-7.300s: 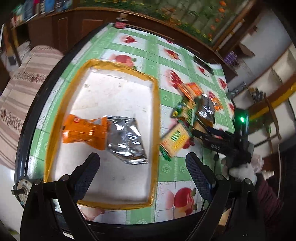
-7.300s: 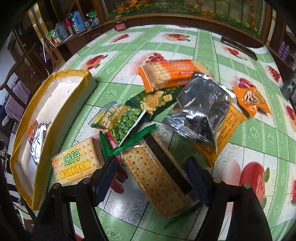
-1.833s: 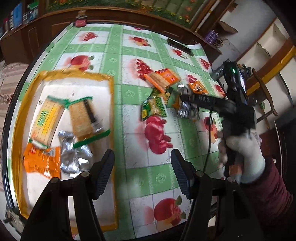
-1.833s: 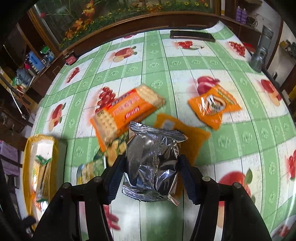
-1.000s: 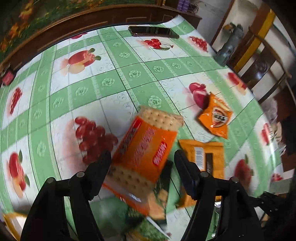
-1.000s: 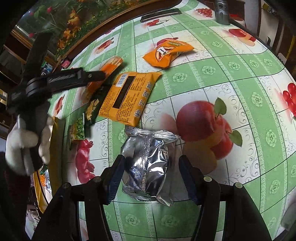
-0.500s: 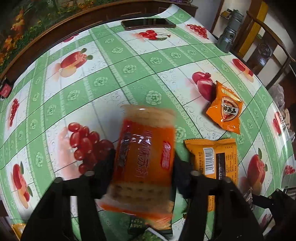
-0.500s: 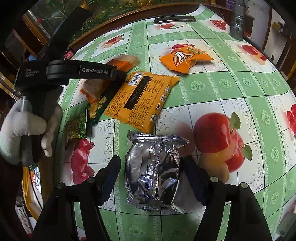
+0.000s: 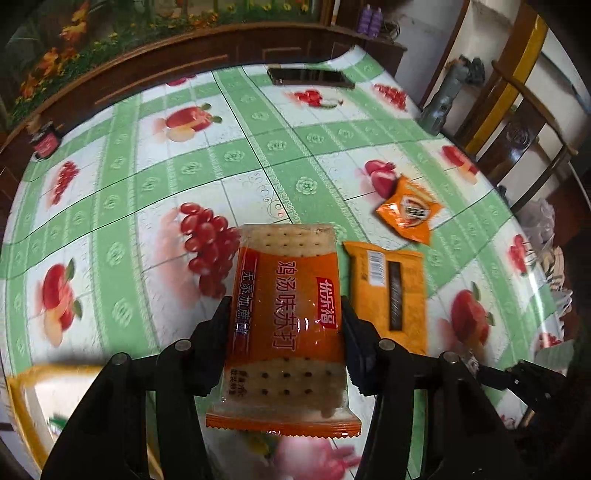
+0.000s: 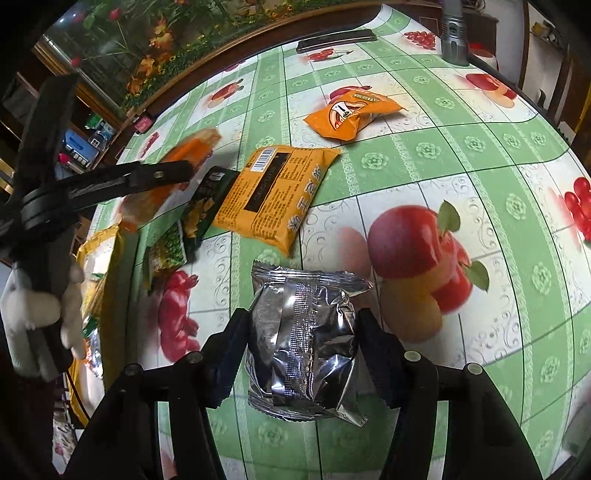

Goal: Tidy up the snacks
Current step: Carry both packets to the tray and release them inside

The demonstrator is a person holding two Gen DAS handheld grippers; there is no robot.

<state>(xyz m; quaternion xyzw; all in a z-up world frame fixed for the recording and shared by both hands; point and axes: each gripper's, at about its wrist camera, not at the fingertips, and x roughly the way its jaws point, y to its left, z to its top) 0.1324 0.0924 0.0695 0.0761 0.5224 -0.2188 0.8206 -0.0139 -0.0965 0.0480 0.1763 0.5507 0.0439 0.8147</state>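
Note:
My left gripper (image 9: pixel 286 321) is shut on an orange cracker pack (image 9: pixel 288 325) and holds it above the table; it also shows in the right wrist view (image 10: pixel 184 162). My right gripper (image 10: pixel 303 332) is shut on a silver foil packet (image 10: pixel 303 339), lifted over the tablecloth. A flat orange packet (image 10: pixel 273 192) (image 9: pixel 388 291), a small orange pouch (image 10: pixel 351 112) (image 9: pixel 406 212) and green snack packs (image 10: pixel 192 218) lie on the table. The yellow-rimmed tray (image 10: pixel 110 266) at the left holds several snacks.
A dark phone (image 9: pixel 310 77) (image 10: pixel 336 38) lies at the table's far edge. A grey flashlight (image 10: pixel 454 33) (image 9: pixel 443 103) stands far right. A small red jar (image 9: pixel 46 142) sits far left. Wooden chairs (image 9: pixel 524 122) stand beyond the right edge.
My left gripper has closed on the orange cracker pack and lifted it off the table. My right gripper holds the silver packet and has barely moved.

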